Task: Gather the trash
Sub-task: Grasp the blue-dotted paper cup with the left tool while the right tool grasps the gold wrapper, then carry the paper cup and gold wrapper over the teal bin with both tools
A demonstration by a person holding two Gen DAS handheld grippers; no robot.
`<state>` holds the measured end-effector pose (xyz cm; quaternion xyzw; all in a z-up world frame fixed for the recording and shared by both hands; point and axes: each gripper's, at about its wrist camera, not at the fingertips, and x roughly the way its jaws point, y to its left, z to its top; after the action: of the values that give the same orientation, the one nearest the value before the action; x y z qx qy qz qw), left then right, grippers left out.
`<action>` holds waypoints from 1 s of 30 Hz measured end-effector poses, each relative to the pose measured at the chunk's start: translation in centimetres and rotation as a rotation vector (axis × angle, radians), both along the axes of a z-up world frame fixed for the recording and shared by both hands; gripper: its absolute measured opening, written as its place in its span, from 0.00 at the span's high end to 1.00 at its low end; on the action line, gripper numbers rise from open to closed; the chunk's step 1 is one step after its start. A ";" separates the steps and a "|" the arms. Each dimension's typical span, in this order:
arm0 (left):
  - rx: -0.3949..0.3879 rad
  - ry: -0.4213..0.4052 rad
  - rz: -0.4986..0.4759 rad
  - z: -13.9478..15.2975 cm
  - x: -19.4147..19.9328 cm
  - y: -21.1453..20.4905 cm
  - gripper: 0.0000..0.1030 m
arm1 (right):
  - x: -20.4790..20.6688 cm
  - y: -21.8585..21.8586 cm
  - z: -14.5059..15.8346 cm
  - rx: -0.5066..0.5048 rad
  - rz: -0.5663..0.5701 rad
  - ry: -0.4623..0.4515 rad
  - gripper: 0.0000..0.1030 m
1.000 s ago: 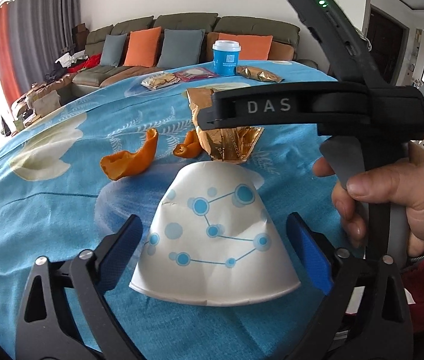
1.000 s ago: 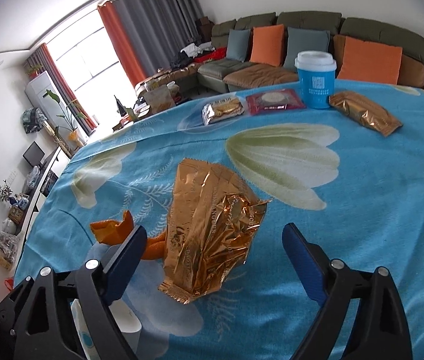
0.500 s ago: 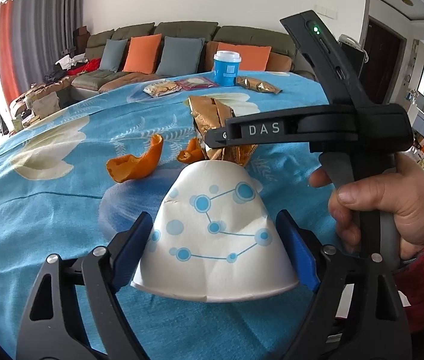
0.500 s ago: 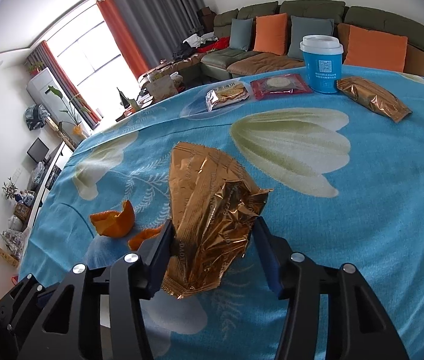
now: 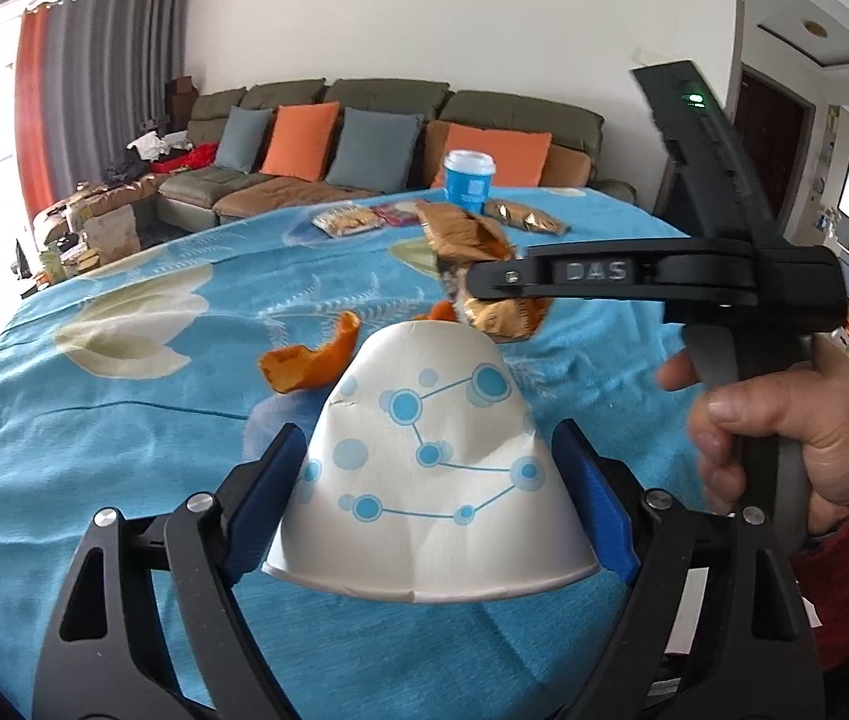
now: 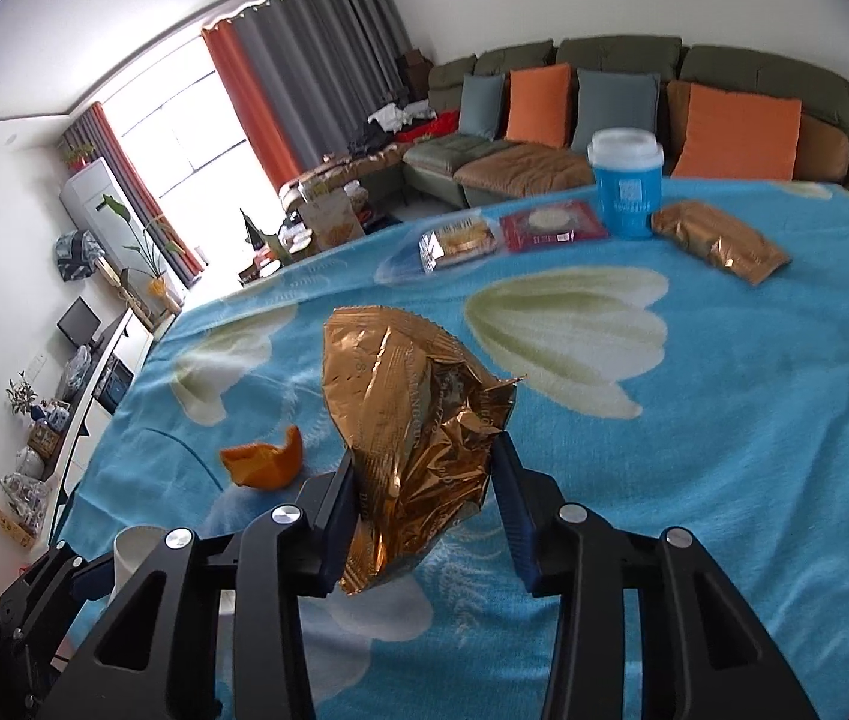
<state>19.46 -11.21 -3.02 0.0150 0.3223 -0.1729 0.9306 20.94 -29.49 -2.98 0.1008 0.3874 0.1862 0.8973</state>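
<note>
Paper cup (image 5: 430,468), upside down, between left claw (image 5: 433,504) pads.

part of the gold wrapper (image 5: 472,240) is hidden behind the right gripper (image 5: 508,279); lettering on the blue cup (image 6: 628,192) is blurred.

Blue flowered tablecloth (image 6: 724,420) bears orange peel (image 6: 262,465), blue cup (image 6: 628,186), snack packets (image 6: 718,243).

Right gripper (image 6: 424,510) jaws just closed on gold wrapper (image 6: 418,426), lifted off tablecloth (image 6: 724,420).
</note>
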 end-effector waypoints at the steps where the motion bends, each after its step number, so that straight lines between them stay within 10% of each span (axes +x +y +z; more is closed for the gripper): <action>1: -0.002 -0.005 0.006 0.1 -0.1 0.2 0.20 | -0.2 0.1 0.3 0.000 0.000 -0.007 0.61; 30: -0.021 -0.165 0.443 4.2 -7.5 15.9 0.19 | -4.4 15.3 5.3 -0.029 0.353 -0.127 0.61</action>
<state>12.00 4.73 1.17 -0.0516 0.2388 0.0338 0.9691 16.54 -14.22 2.30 0.0064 0.3444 0.3412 0.8746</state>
